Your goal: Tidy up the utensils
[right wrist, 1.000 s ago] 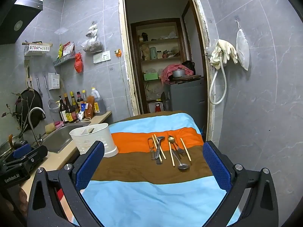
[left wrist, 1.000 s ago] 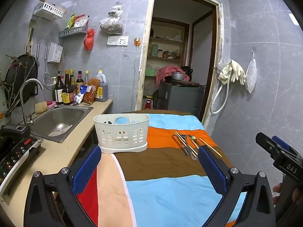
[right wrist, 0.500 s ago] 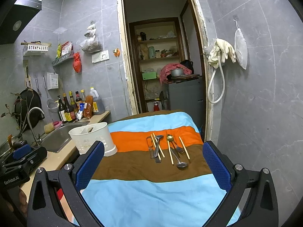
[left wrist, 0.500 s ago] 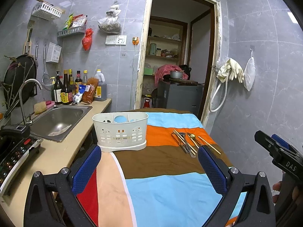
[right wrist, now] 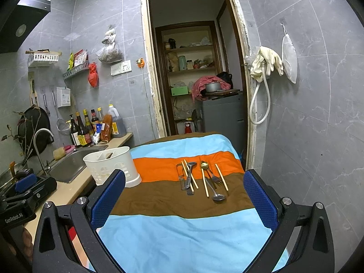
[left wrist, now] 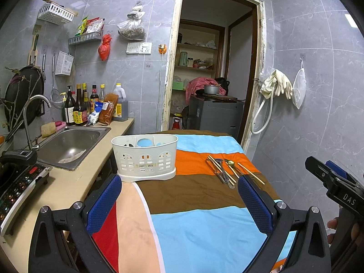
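Note:
A white plastic utensil caddy [left wrist: 145, 157] [right wrist: 112, 166] stands on the striped cloth at the table's left side. Several utensils [right wrist: 201, 178] [left wrist: 227, 170] lie loose on the orange and brown stripes: wooden chopsticks, spoons, a fork and a gold-bowled spoon. My left gripper [left wrist: 179, 195] is open, held above the near part of the table, short of the caddy. My right gripper [right wrist: 184, 195] is open too, hovering short of the utensils with nothing between its fingers. The right gripper's body shows at the right edge of the left wrist view.
The striped cloth [right wrist: 182, 238] covers the table. A counter with a steel sink [left wrist: 68, 143], a faucet, sauce bottles [left wrist: 79, 107] and an induction cooker [left wrist: 16, 182] runs along the left. A doorway [right wrist: 195, 79] opens behind the table. The tiled wall on the right carries gloves and a hose.
Both views have shifted slightly; the caddy and the utensils sit a little higher in frame. Nothing on the table has moved and both grippers stay open.

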Tool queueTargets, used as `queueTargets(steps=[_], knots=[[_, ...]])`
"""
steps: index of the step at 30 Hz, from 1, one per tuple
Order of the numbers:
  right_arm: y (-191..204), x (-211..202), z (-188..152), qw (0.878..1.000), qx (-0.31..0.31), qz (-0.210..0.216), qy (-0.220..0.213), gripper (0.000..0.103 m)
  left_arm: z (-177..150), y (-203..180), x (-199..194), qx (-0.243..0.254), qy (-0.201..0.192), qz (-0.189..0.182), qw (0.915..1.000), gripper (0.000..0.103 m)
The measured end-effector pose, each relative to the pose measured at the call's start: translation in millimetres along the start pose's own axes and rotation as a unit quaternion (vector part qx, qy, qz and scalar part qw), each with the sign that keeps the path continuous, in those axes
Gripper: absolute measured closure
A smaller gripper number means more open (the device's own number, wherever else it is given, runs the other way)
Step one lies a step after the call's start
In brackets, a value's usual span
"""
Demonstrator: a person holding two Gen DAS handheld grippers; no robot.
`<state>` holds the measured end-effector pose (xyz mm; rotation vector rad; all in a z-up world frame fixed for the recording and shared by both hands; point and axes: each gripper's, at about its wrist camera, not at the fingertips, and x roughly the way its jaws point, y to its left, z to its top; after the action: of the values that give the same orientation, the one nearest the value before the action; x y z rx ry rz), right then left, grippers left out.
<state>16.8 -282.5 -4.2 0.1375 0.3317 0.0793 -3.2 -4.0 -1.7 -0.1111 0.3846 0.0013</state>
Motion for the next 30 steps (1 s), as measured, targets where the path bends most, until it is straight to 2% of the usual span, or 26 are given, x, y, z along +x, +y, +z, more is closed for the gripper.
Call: queueTargets(steps=[30], knots=[[2.2,1.8,0.1,1.0,0.0,0.0,0.001,0.001,1.2,-0.7,0.7,0.0,0.001,0.0,1.0,0.0]])
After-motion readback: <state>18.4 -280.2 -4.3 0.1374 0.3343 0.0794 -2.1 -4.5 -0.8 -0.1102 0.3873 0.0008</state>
